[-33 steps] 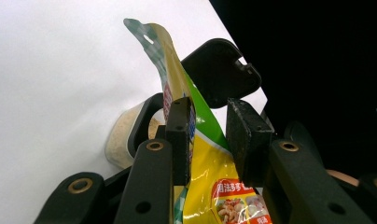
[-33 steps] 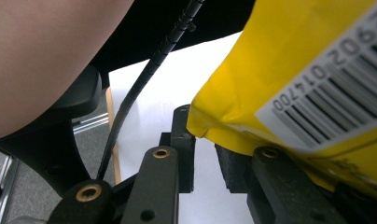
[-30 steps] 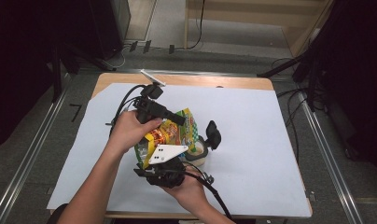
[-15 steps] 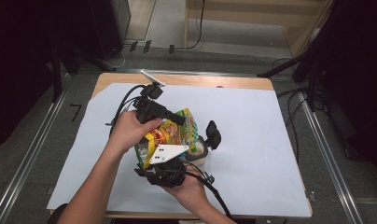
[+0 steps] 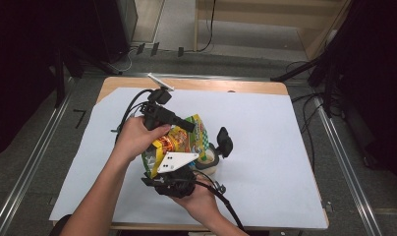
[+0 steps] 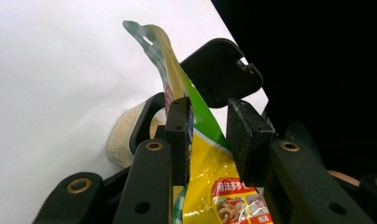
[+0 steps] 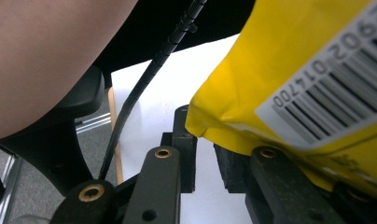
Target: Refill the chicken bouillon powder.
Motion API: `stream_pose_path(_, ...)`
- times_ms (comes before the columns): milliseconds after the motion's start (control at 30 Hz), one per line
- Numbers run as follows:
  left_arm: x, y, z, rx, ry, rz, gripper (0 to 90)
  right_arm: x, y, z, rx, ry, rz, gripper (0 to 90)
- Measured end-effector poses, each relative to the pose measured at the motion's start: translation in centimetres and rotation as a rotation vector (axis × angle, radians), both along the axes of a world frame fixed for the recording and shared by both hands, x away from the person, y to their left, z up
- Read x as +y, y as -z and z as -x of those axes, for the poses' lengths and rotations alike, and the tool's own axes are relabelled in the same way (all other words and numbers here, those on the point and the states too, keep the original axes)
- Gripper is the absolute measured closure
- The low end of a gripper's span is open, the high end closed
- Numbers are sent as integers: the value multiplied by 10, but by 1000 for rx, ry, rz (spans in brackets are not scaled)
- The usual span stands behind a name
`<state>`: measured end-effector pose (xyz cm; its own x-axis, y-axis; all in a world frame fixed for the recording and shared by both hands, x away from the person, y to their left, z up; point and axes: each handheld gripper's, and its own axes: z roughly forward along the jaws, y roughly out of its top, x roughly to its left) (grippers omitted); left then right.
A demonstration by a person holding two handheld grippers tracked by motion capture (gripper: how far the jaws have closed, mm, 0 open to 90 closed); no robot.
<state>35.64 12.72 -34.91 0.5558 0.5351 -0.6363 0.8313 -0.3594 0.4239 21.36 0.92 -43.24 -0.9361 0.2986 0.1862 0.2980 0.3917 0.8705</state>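
Both grippers work on the yellow snack bag: left gripper pinches its top edge, right gripper stands narrow beneath its bottom corner, gripping nothing. Tilt the bag slowly above the cup beside them.

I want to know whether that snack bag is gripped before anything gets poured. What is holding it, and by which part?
The left gripper has the snack bag between its jaws near the top edge; a gap shows at one pad. The right gripper is at the bag's bottom corner; its grip cannot be told.

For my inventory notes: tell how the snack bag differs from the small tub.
The snack bag is glossy yellow and green; the tub is plain beige. The snack bag is held up, tilted; the tub stands on the white sheet, its black lid flipped open.
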Motion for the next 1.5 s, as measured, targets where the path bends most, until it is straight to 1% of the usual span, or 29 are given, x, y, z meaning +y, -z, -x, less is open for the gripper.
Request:
stream_pose_path(167, 2, 1, -1, 3, -4, 1, 709, 1, 0, 1, -1, -3, -5, 801)
stream_pose_path(400, -1, -1, 1, -9, -1, 2, 709, 1, 0, 1, 0, -1, -6, 801)
stream_pose_path(667, 0, -1, 1, -9, 1, 6, 711, 1, 1, 1, -1, 0, -10, 799)
stream_pose_path(1000, 0, -1, 1, -4, -1, 6, 710, 0, -1, 1, 9, -2, -13, 799)
stream_pose_path(1233, -1, -1, 1, -7, 3, 5, 710, 0, 0, 1, 1, -6, -11, 800)
stream_pose_path(1500, 0, -1, 1, -5, 3, 5, 710, 0, -1, 2, 6, -6, -13, 799)
